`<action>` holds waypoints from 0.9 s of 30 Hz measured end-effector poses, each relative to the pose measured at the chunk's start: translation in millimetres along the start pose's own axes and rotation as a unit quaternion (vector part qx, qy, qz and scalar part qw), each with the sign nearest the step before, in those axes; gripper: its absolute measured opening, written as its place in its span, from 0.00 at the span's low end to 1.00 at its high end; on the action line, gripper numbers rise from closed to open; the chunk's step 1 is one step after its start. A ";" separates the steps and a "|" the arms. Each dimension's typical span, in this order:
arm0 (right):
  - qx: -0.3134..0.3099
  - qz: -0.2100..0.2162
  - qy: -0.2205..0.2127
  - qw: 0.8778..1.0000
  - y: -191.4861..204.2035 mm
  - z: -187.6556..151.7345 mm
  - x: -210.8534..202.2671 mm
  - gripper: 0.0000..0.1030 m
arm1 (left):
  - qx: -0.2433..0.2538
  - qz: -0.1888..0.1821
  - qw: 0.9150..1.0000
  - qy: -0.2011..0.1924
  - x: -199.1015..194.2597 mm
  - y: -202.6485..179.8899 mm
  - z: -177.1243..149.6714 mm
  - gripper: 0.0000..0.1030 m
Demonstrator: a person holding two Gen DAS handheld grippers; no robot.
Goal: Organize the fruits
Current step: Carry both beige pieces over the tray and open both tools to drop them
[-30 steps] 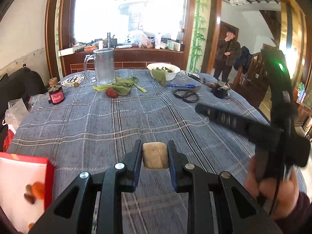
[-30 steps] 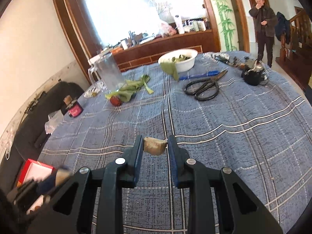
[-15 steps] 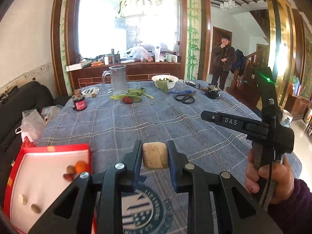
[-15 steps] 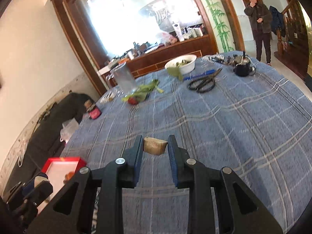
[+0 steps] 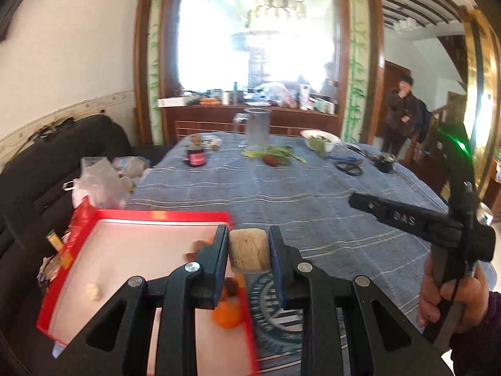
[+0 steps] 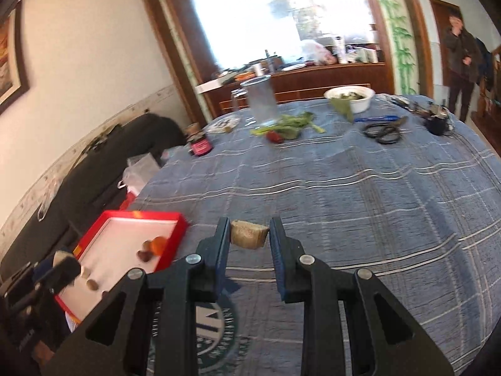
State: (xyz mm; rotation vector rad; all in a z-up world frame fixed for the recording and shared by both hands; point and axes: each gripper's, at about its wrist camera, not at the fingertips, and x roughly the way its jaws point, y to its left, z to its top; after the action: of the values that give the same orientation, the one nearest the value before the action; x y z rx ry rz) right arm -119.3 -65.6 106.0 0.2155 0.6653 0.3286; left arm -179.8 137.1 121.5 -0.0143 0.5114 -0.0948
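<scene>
My left gripper (image 5: 249, 252) is shut on a pale tan fruit piece (image 5: 249, 250), held above the right rim of a red tray (image 5: 162, 216). The tray has a white floor and holds an orange fruit (image 5: 227, 315), small brown fruits and pale pieces (image 5: 93, 291). My right gripper (image 6: 250, 238) is shut on a second tan fruit piece (image 6: 249, 237) over the blue checked tablecloth (image 6: 360, 194), right of the red tray (image 6: 145, 216). In the left wrist view the right gripper's body (image 5: 416, 219) shows at the right, held by a hand (image 5: 451, 304).
Far across the table stand a glass pitcher (image 6: 261, 101), green leaves with a red fruit (image 6: 275, 136), a white bowl (image 6: 350, 97), black scissors (image 6: 383, 133), a red jar (image 6: 200, 147) and a dark cup (image 6: 436, 123). Plastic bags (image 5: 100, 178) lie behind the tray. A person (image 5: 400, 116) stands in the doorway.
Both grippers have pulled back towards the table's near left, each keeping its tan piece. The red tray has come into full view, under the left gripper's fingers.
</scene>
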 end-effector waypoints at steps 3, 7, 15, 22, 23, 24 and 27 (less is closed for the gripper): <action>-0.015 0.011 0.009 1.000 17.4 -4.2 4.8 0.27 | -0.014 0.026 1.000 -0.005 -9.4 23.5 -2.8 0.24; -0.027 0.030 0.021 0.999 36.9 -10.3 9.7 0.27 | -0.029 0.069 0.997 -0.010 -19.3 52.1 -7.9 0.24; -0.077 0.080 0.067 0.992 89.5 -35.7 30.0 0.27 | -0.047 0.119 0.991 0.028 -13.7 87.4 -33.3 0.24; -0.110 0.121 0.116 0.980 126.4 -63.6 44.9 0.27 | -0.052 0.130 0.989 0.048 -3.7 100.1 -45.2 0.24; -0.116 0.123 0.120 0.978 130.7 -67.8 46.7 0.27 | -0.053 0.131 0.989 0.051 -2.4 102.1 -46.5 0.24; -0.121 0.125 0.123 0.977 134.0 -70.8 47.5 0.27 | -0.054 0.132 0.988 0.055 -1.1 104.4 -48.7 0.24; -0.130 0.132 0.133 0.974 142.1 -78.6 50.8 0.27 | -0.053 0.133 0.988 0.063 3.3 106.7 -52.2 0.24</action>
State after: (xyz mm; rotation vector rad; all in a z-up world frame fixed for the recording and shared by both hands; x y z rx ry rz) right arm -164.2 91.7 59.3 0.0068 0.8504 0.7046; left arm -193.2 243.5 70.4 -0.0445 0.6394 0.1933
